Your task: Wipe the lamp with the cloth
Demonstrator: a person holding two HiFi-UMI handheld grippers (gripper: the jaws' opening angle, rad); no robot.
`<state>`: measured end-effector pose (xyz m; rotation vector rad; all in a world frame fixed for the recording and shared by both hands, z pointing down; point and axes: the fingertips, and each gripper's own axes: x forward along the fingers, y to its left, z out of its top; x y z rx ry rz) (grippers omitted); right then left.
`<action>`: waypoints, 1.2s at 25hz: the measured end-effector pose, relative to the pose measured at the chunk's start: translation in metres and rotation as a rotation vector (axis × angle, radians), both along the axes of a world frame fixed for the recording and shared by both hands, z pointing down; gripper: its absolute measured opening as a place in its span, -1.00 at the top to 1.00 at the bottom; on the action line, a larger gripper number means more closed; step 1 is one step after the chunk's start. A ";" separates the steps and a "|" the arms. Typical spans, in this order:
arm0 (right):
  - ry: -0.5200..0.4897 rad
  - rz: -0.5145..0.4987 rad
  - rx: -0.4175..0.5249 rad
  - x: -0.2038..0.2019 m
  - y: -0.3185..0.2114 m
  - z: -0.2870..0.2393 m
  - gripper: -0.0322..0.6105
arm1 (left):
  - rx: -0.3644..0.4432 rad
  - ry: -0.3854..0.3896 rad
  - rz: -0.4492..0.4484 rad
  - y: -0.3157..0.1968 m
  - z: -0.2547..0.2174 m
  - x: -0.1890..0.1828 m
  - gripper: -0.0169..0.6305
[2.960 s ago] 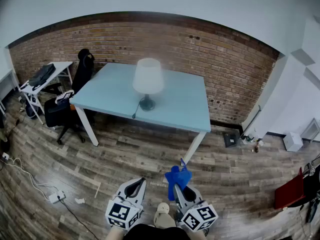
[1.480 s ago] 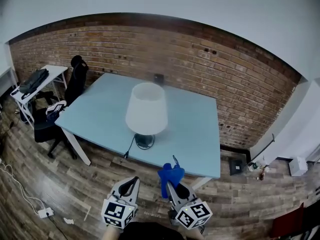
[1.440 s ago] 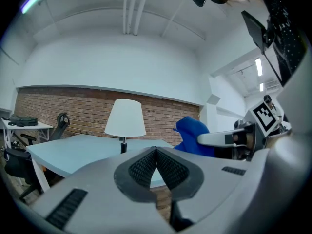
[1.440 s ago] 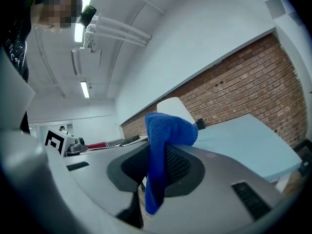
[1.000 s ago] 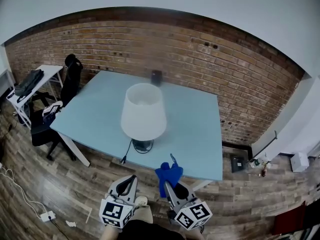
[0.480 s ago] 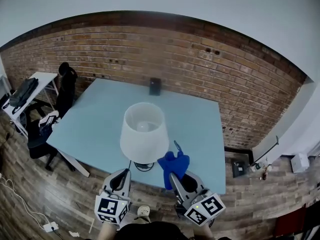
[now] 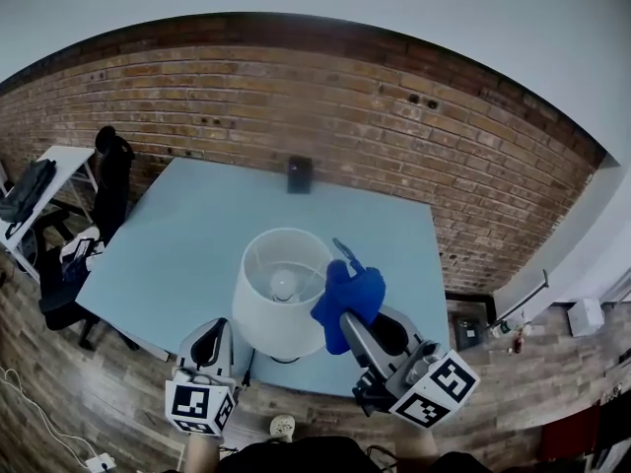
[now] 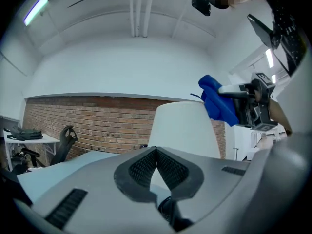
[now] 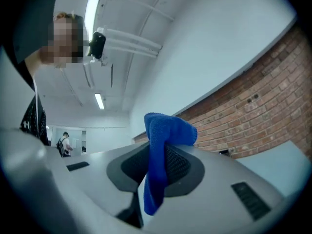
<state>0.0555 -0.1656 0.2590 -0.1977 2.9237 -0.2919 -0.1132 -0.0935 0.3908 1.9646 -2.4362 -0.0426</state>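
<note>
In the head view, the right hand-held gripper [image 7: 345,325] is holding the blue cloth [image 7: 350,294] at the shade rim of the white lamp [image 7: 281,299], which is standing on the bench [image 7: 187,235]. In the left gripper view, the left hand-held gripper [image 8: 156,152] is idling closed and empty, facing the shade. In the right gripper view, the jaws are clamping the cloth. Wiping is seemingly just starting, and the next move is probably calling for a light sweep around the shade.

Blue cloth [image 7: 351,295] just beside white lamp [image 7: 279,302]

Lamp [image 7: 284,294] stands on table [image 7: 177,235], lower centre of frame, near the front edge. Cloth [image 7: 347,296] at its right, between right gripper [image 7: 361,331] jaws. Left gripper [image 7: 210,337] lower left of lamp. Chair [image 7: 106,161] left of table.
</note>
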 end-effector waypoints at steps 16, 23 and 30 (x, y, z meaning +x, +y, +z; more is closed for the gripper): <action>0.203 0.077 -0.329 0.006 -0.080 0.122 0.70 | -0.024 -0.066 0.016 -0.037 0.005 -0.037 0.92; 0.467 0.161 -0.298 0.018 -0.110 0.192 0.70 | -0.043 -0.052 0.021 -0.040 0.012 -0.032 0.92; 0.410 0.053 -0.394 0.012 -0.131 0.161 0.70 | -0.040 -0.045 0.020 -0.039 0.015 -0.032 0.92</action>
